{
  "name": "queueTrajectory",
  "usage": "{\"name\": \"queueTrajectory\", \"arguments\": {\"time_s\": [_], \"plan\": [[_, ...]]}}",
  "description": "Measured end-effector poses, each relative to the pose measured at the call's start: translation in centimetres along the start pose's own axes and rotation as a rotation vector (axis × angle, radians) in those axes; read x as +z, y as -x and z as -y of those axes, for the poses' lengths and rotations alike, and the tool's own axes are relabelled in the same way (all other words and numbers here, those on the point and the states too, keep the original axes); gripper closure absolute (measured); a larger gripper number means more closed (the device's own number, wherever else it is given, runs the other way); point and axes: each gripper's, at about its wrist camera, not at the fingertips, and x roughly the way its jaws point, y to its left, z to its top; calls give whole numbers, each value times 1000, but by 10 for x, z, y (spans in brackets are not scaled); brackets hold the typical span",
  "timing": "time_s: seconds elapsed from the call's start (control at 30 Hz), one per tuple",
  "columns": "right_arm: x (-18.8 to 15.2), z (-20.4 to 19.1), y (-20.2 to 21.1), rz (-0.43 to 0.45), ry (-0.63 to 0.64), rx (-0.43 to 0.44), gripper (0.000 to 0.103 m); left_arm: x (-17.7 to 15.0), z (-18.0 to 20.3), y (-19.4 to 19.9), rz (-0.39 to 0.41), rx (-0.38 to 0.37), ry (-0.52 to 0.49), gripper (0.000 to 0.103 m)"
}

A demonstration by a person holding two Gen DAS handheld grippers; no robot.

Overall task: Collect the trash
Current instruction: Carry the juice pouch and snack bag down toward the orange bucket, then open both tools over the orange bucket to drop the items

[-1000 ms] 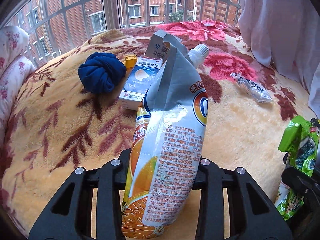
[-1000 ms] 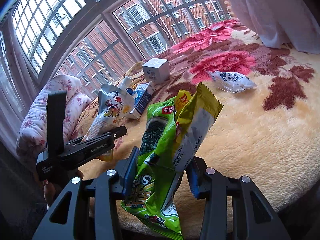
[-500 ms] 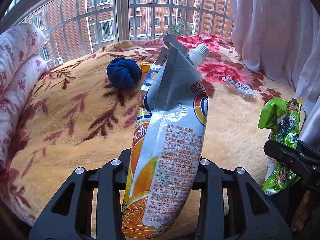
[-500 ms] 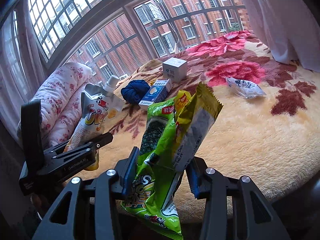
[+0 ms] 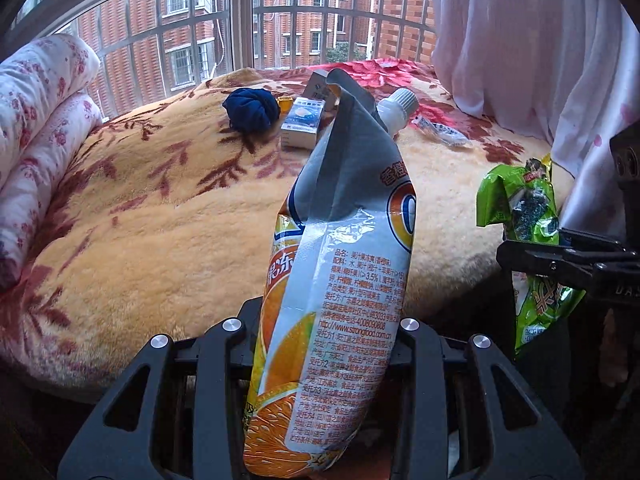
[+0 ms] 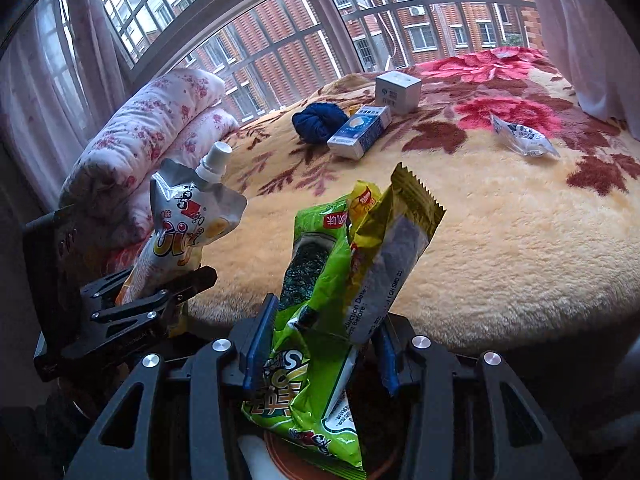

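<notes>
An orange juice-jelly pouch (image 5: 344, 264) with a white screw cap stands upright between the fingers of my left gripper (image 5: 324, 332), which is shut on it. My right gripper (image 6: 320, 344) is shut on crumpled green and yellow snack wrappers (image 6: 324, 280), pressed between its blue pads. Each gripper shows in the other's view: the right gripper (image 5: 516, 252) with its green wrappers (image 5: 520, 208) at the far right, and the left gripper (image 6: 200, 276) with its pouch (image 6: 188, 220) at the left. Both hang just off the near edge of the bed (image 6: 500, 240).
On the flowered blanket lie a dark blue cloth ball (image 6: 318, 122), a blue-and-white carton (image 6: 360, 132), a white box (image 6: 398, 86) and a clear plastic wrapper (image 6: 520, 136). A rolled floral quilt (image 6: 152, 128) lies at the left. A pale curtain (image 5: 520, 40) hangs at the right before barred windows.
Both grippers have drawn back from the bed with their loads still held. The things on the blanket look smaller and farther off, and the bed's near edge has come into view.
</notes>
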Motion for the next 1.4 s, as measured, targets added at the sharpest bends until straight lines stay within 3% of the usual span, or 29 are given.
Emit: {"name": "queueTrajectory", "arguments": {"time_s": [0.53, 0.7, 0.87, 1.1, 1.13, 1.17, 1.23, 1.4], "plan": [[-81, -23, -26, -278, 203, 47, 58, -92, 10, 1, -232, -69, -57, 68], [-96, -15, -48, -329, 191, 32, 58, -113, 5, -24, -329, -72, -32, 68], [-113, -3, -79, -406, 136, 26, 57, -133, 2, -65, -480, -88, -3, 68], [-123, 3, -108, -494, 109, 6, 53, -135, 8, -87, -541, -84, -30, 67], [-123, 3, -109, -499, 112, 0, 50, -135, 8, -89, -550, -93, -25, 66], [-123, 2, -111, -504, 118, -7, 38, -136, 7, -91, -560, -91, -19, 62], [-124, 1, -111, -496, 128, -31, 28, -137, 5, -98, -589, -57, -13, 21], [-122, 7, -109, -493, 113, -42, 28, -139, 7, -100, -595, -40, -33, 18]]}}
